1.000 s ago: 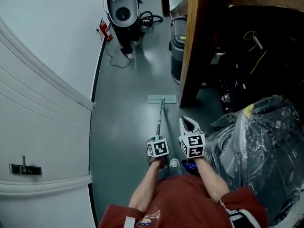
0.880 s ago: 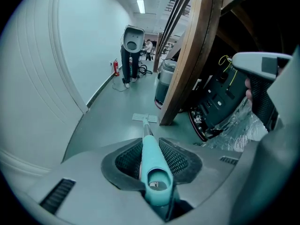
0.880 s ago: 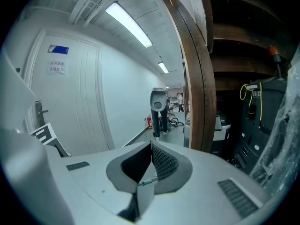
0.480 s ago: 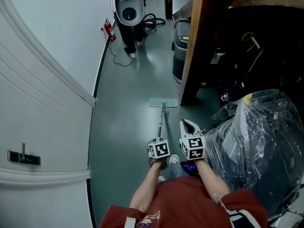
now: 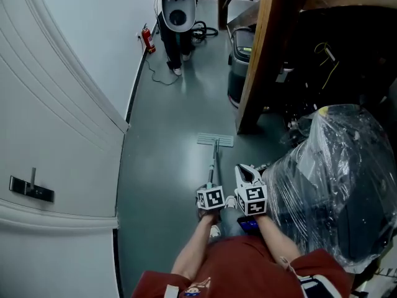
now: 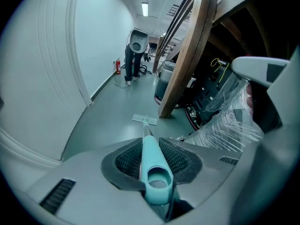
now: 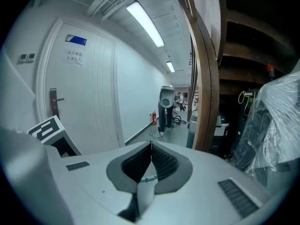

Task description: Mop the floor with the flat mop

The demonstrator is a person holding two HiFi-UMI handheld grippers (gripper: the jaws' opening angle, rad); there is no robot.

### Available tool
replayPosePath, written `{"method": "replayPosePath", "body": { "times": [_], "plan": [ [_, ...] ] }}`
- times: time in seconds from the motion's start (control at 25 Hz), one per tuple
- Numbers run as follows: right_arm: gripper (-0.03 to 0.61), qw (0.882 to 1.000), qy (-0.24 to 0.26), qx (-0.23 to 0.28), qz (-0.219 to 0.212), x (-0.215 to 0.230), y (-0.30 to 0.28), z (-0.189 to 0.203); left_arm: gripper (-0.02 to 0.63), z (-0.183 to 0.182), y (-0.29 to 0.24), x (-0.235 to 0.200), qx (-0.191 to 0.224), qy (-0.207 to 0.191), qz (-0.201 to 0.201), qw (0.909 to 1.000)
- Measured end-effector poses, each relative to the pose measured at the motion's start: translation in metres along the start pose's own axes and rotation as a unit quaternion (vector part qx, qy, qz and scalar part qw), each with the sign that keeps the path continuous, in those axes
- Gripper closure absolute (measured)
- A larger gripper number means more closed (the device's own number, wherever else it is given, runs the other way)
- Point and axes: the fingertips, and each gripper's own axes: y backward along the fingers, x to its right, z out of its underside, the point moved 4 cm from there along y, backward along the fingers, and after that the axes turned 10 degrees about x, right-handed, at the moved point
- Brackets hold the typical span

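Head view first, says one: the flat mop [image 5: 213, 163] stands at centre frame, its mop head [image 5: 215, 140] flat on the grey floor [image 5: 167, 166], just beside the foot of the wooden post [image 5: 251, 92]. What can go wrong?

The other: Only the left gripper [image 5: 209, 187] carries it, clenched on the very end of the handle [image 6: 152, 165]. The right gripper [image 5: 246, 172], at lower centre beside it, is pressed closed on nothing. With one grip so far from the mop head, I judge it may twist or lift an edge, and a push forward could catch it on the post. Higher in the frame a cable [image 5: 158, 73] trails by the standing machine [image 5: 177, 11]; the mop could drag it.

One: And the plastic-wrapped bundle [image 5: 329, 166]?

The other: It fills the lower right, near the right gripper. A sideways swing could snag the wrap.

One: What differs from a second ago?

The other: The mop head sits lower in the frame, drawn a little back from the post's foot. The door handle [image 5: 31, 188] at the left edge has risen, and the bundle looms larger. Both grips are unchanged.
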Motion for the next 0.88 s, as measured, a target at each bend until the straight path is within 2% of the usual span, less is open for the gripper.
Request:
{"method": "replayPosePath", "body": {
  "times": [0.28,0.52,0.88],
  "plan": [
    [0.558,1.0,0.013,0.007,0.001,-0.041,0.047,0.002,0.489,0.035,0.038,-0.016,0.007,-0.004,0.004,1.0],
    [0.558,1.0,0.005,0.003,0.009,-0.048,0.087,0.011,0.489,0.065,0.066,-0.012,0.004,-0.005,0.001,1.0],
    [0.558,1.0,0.002,0.011,-0.004,-0.046,0.135,0.022,0.489,0.101,0.097,0.011,0.007,-0.001,-0.011,0.9999]
  ]
}}
